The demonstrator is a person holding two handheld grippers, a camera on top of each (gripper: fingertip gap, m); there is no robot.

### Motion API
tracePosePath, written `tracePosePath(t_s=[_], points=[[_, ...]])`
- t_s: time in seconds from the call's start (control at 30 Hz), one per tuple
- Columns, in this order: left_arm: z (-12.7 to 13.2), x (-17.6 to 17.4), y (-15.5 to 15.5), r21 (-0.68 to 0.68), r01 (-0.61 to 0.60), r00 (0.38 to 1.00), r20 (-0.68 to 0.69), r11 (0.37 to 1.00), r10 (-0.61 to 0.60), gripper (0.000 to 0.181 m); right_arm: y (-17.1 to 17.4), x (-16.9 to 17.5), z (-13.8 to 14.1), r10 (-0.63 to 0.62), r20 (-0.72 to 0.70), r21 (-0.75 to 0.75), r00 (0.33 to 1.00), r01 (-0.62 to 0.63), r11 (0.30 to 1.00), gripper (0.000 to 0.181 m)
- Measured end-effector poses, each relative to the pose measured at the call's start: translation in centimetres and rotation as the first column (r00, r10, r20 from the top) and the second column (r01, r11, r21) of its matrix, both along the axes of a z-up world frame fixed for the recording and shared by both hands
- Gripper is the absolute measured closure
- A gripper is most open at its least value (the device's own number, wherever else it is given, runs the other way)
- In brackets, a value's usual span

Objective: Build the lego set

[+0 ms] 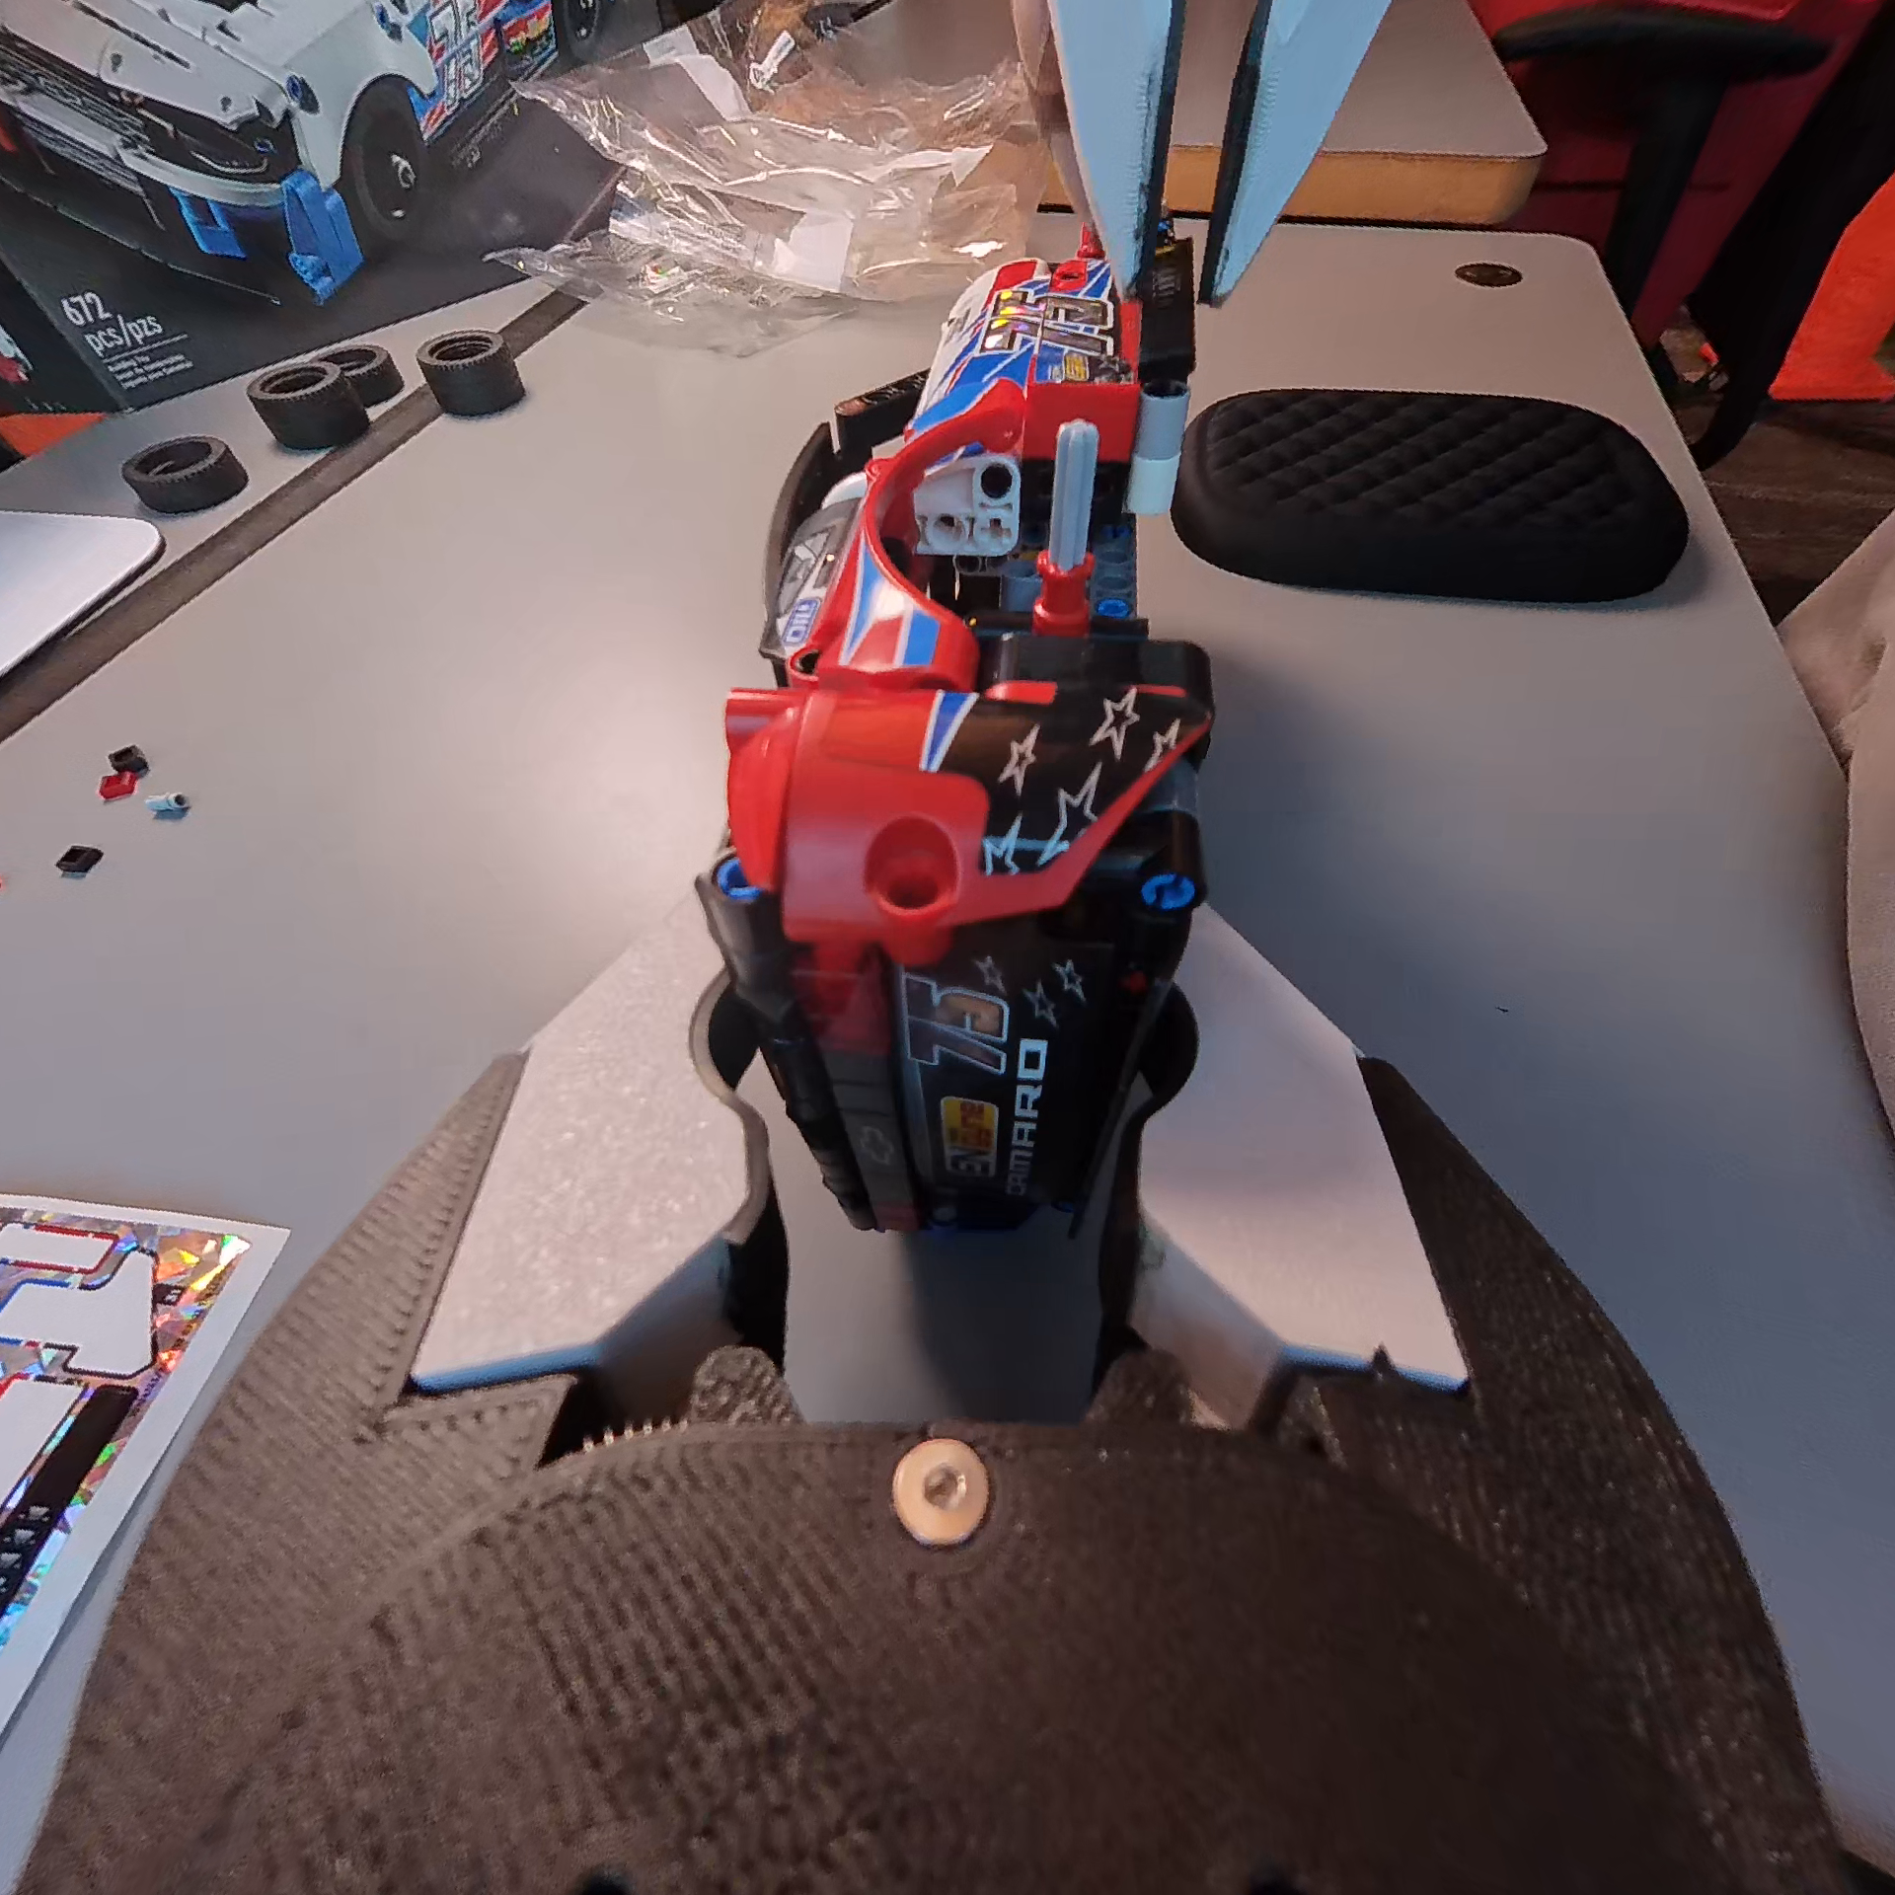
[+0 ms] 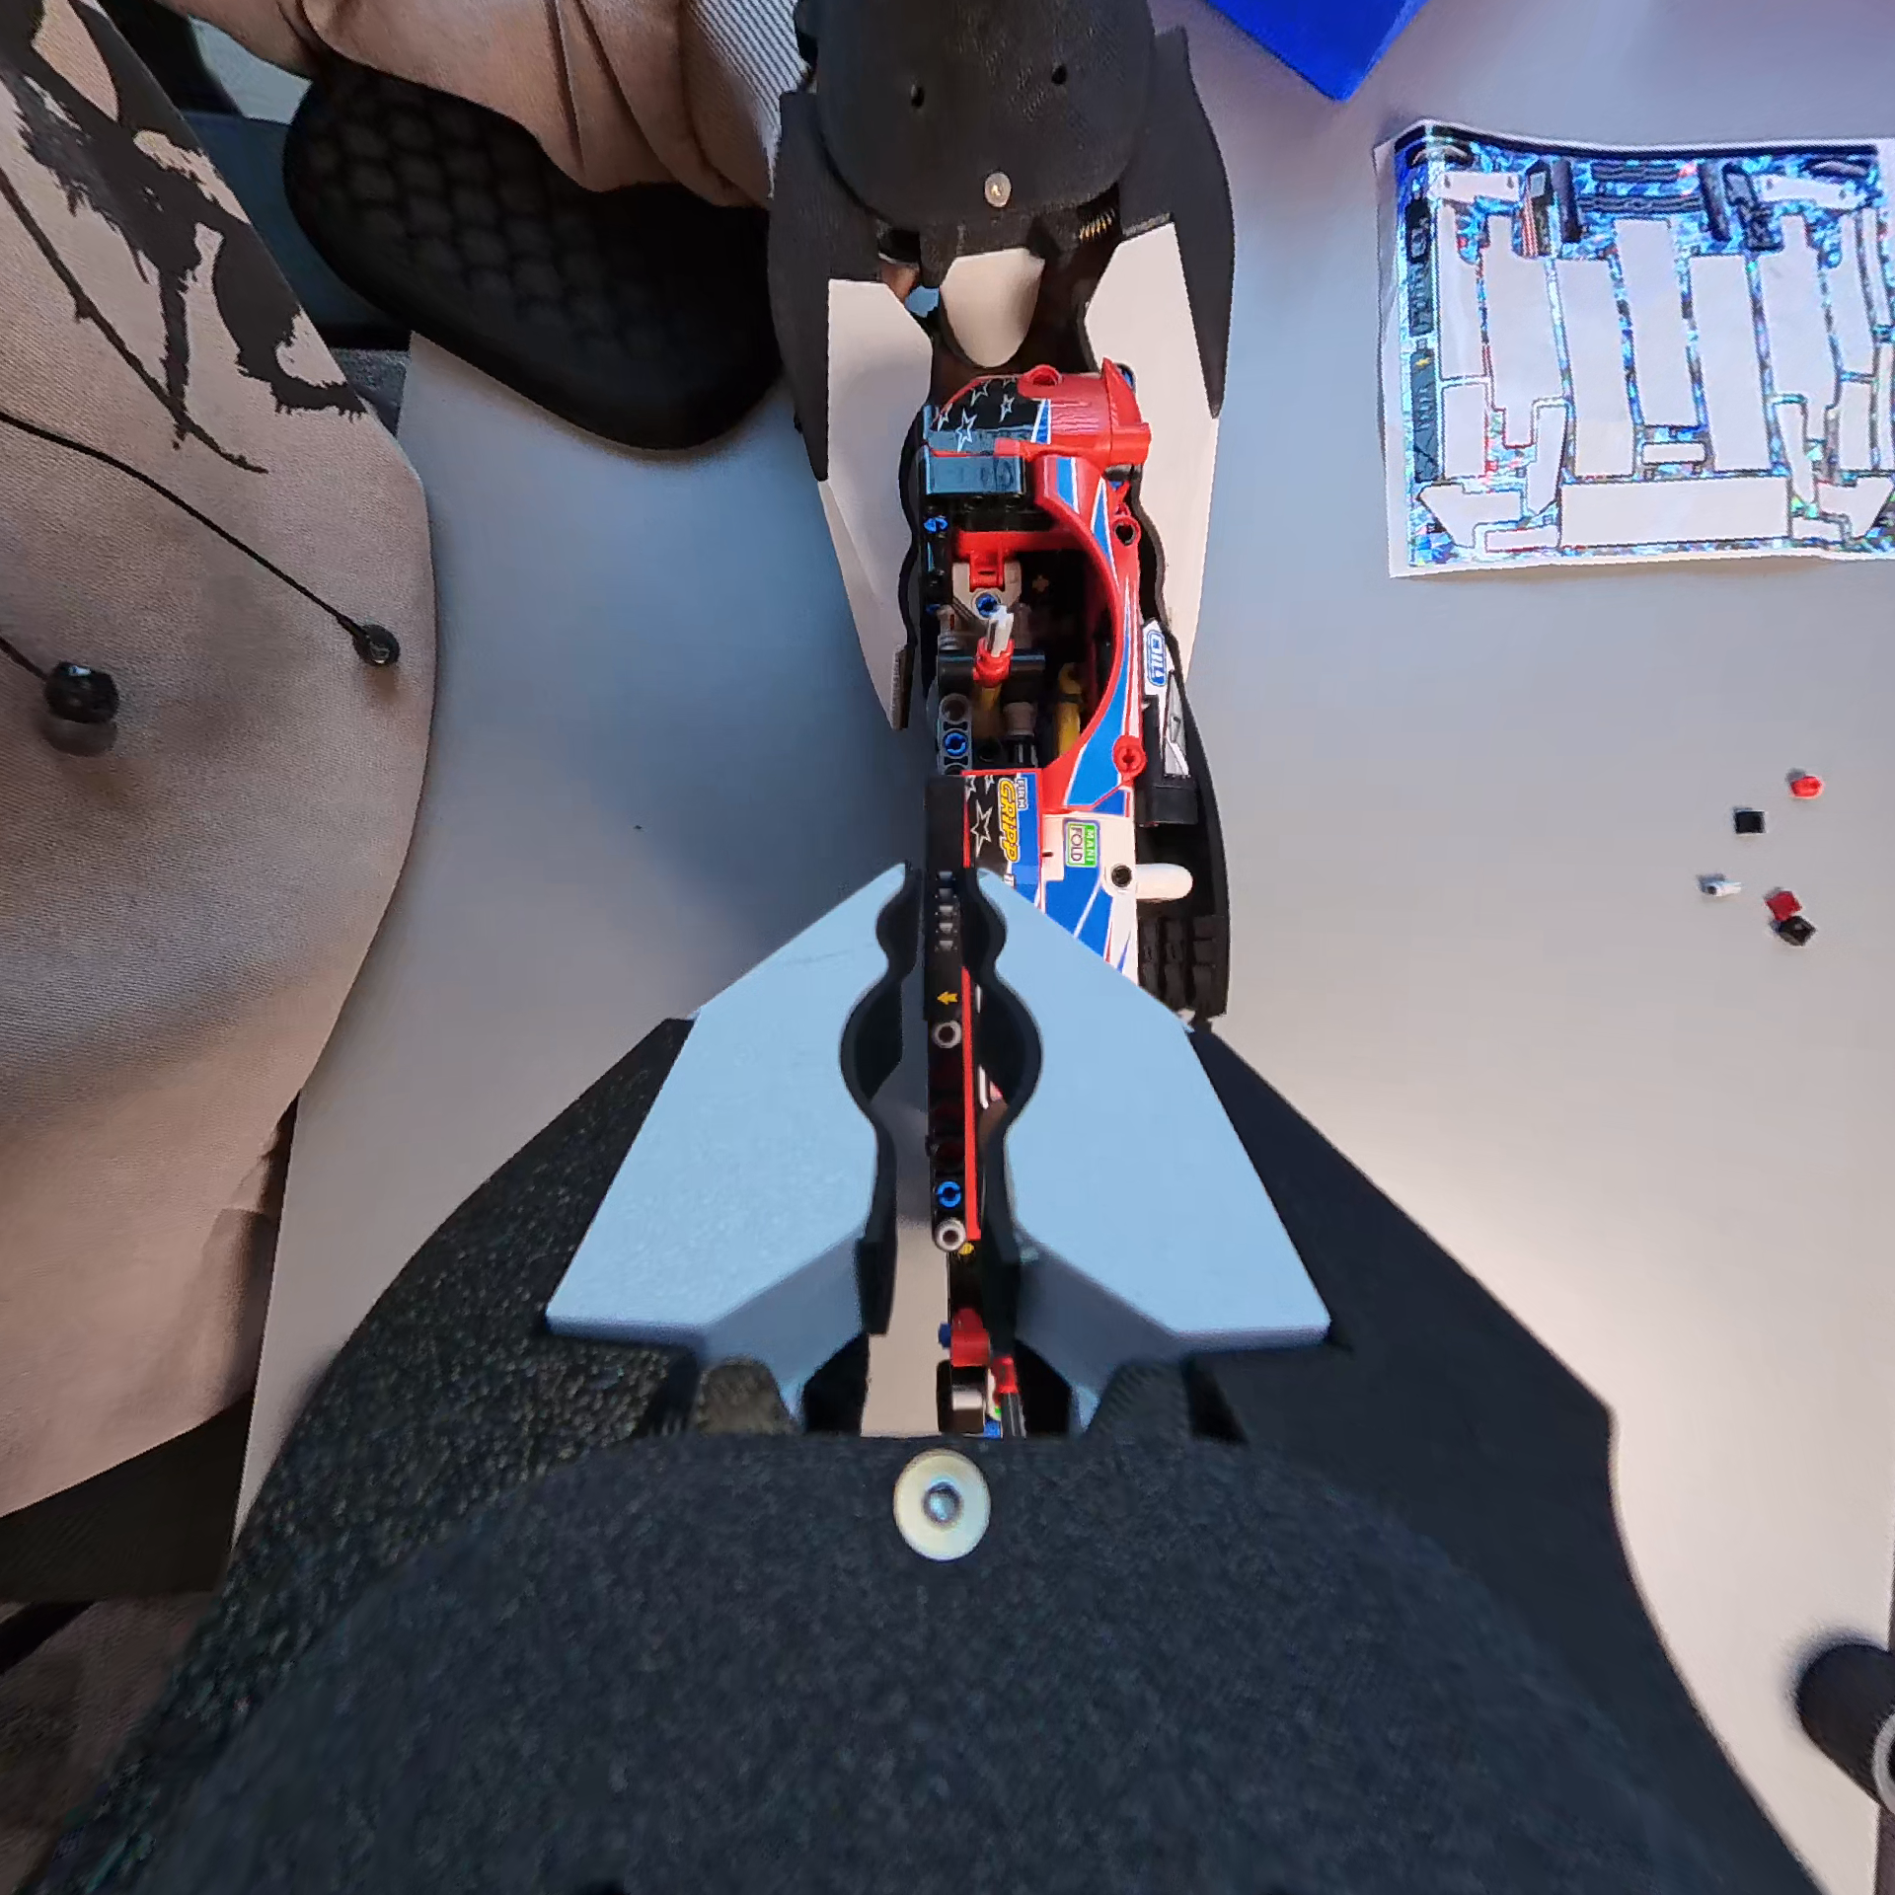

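Observation:
The part-built lego car (image 1: 872, 800), in red, blue, white and black with star stickers, is held on its side above the grey table (image 1: 461, 718). My left gripper (image 1: 938, 954) is shut on the car's black stickered end. My right gripper (image 1: 1179, 287) grips the far end by a thin black beam. In the right wrist view the right gripper (image 2: 943, 892) is shut on that black beam (image 2: 945, 984) along the car's (image 2: 1102, 615) edge. The left gripper (image 2: 1025, 533) holds the opposite end. A grey axle (image 1: 1075, 492) sticks up from the open wheel arch.
Several black tyres (image 1: 308, 400) lie beside the set's box (image 1: 205, 154) and a clear plastic bag (image 1: 800, 185). A sticker sheet (image 2: 1641, 349) and small loose pieces (image 2: 1764, 872) lie on the table. A black wrist pad (image 1: 1425, 492) and a person's sleeve (image 2: 154, 718) are close by. The grippers' ends are close to 10 cm from one another.

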State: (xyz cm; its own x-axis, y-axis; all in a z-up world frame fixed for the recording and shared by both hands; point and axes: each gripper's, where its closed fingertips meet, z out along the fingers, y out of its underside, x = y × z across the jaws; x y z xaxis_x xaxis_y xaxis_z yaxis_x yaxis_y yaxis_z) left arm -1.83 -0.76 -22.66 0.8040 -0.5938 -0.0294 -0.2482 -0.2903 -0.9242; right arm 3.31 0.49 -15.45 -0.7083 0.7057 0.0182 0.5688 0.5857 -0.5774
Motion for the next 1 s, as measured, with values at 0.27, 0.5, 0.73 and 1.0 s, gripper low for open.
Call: tracePosePath(t_s=[0.27, 0.5, 0.73, 1.0], points=[[-0.05, -0.01, 0.01, -0.010, -0.002, 1.000, 0.000, 1.000, 0.002, 0.107, -0.01, 0.02, -0.15, 0.014, 0.000, 0.048, 1.000, -0.014, 0.999, 0.178], [-0.15, -0.19, 0.11, -0.044, -0.023, 0.999, 0.025, 0.999, 0.025, 0.107, 0.24, -0.43, -0.36, 0.019, -0.073, 0.209, 0.997, -0.003, 0.978, 0.178], [-0.19, -0.24, 0.13, -0.053, -0.026, 0.999, 0.028, 0.998, 0.028, 0.107, 0.34, -0.57, -0.39, 0.027, -0.163, 0.251, 0.986, 0.015, 0.968, 0.178], [-0.20, -0.37, 0.18, -0.060, -0.030, 0.999, 0.043, 0.998, 0.033, 0.108, 0.30, -0.52, -0.38, 0.029, -0.215, 0.273, 0.976, 0.031, 0.961, 0.169]])
